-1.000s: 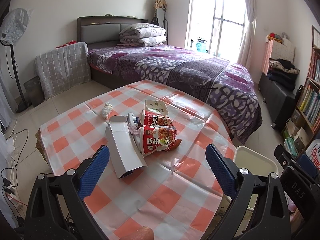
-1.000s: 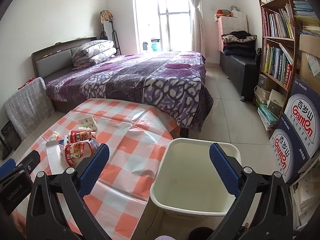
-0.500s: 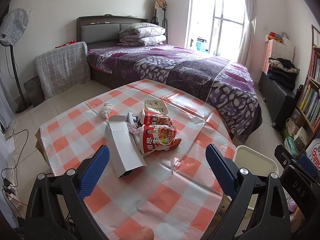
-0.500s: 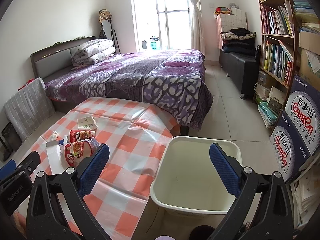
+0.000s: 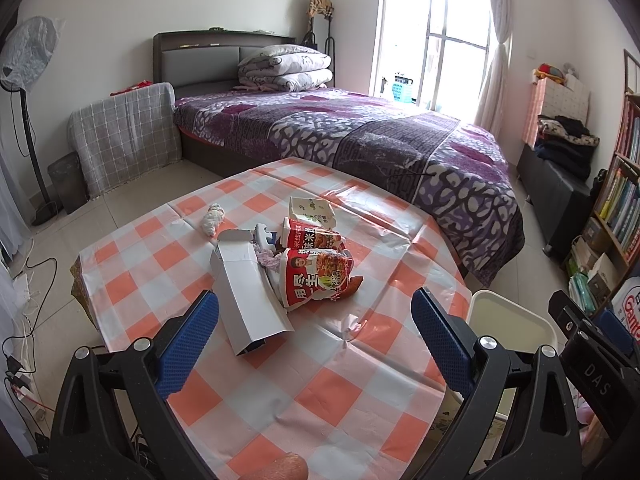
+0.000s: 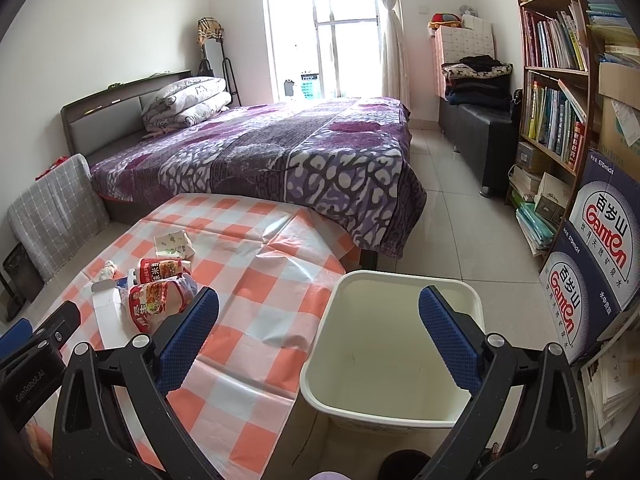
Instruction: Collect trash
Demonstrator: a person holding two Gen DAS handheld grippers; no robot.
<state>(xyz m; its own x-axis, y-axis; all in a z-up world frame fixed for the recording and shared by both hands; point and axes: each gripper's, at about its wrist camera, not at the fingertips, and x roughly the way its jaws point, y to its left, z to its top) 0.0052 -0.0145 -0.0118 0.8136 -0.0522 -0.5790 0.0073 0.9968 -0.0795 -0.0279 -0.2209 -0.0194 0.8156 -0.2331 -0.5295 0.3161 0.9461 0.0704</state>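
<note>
Bedroom, checkered table (image 5: pixel 256 364): trash pile (image 5: pixel 288 268) mid-table toward its left edge. Left gripper (image 5: pixel 316 338) and right gripper (image 6: pixel 318 336) both spread, holding nothing. Bin (image 6: pixel 400 280) beside table's right edge.

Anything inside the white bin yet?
The white bin shows only bare walls and floor with faint marks; no trash is visible. The right gripper's fingers hide parts of its interior.
</note>
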